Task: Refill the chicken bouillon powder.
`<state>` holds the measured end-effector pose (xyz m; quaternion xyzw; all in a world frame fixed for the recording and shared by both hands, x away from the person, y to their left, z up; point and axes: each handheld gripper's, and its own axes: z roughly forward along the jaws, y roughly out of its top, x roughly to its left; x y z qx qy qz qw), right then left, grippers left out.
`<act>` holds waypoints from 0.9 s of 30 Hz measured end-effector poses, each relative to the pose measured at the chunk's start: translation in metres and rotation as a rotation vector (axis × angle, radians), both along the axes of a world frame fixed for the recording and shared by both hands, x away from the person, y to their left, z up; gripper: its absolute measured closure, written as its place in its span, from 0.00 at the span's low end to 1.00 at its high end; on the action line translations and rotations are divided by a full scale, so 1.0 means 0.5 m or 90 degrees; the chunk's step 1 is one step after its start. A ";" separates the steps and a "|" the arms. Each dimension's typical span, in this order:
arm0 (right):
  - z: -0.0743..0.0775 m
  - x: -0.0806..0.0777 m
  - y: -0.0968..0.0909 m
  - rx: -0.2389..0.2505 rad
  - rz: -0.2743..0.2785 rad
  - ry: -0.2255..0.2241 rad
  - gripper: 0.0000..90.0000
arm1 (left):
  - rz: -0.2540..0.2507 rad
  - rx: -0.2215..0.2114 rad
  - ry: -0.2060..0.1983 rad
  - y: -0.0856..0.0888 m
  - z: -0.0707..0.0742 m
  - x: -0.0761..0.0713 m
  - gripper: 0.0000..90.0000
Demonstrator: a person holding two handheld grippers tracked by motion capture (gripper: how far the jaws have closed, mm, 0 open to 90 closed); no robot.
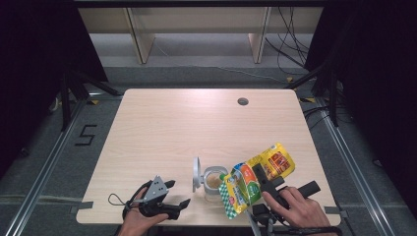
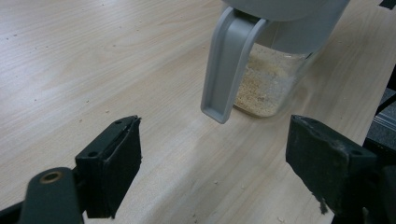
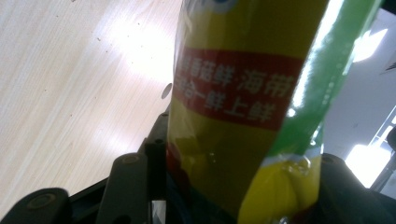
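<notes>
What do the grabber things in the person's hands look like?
Both are black. The left gripper has two blocky black jaws, a grey three-cornered plate with small dark dots on top, and a thin black cable looping off it. The right gripper has a black bar-shaped handle. No sleeves show.

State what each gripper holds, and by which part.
The right gripper clamps the yellow-and-green packet across its middle, tilted toward the open jar. The left gripper holds nothing; its jaws stand open beside the jar.
</notes>
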<state>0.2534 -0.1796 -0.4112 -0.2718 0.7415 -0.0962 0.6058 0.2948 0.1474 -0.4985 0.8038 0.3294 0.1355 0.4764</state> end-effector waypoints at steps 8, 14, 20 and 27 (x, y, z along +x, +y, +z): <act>-0.002 -0.002 -0.003 0.018 -0.012 0.002 0.59 | 0.002 0.007 -0.003 0.001 0.001 -0.001 0.20; -0.002 -0.001 -0.004 0.018 -0.010 0.001 0.59 | 0.002 0.007 -0.003 0.001 0.002 -0.001 0.20; -0.001 -0.001 -0.006 0.020 -0.013 0.001 0.59 | 0.002 0.007 -0.003 0.001 0.002 -0.001 0.20; -0.002 0.000 -0.005 0.024 -0.011 -0.002 0.60 | 0.001 0.001 -0.006 0.000 0.000 0.001 0.20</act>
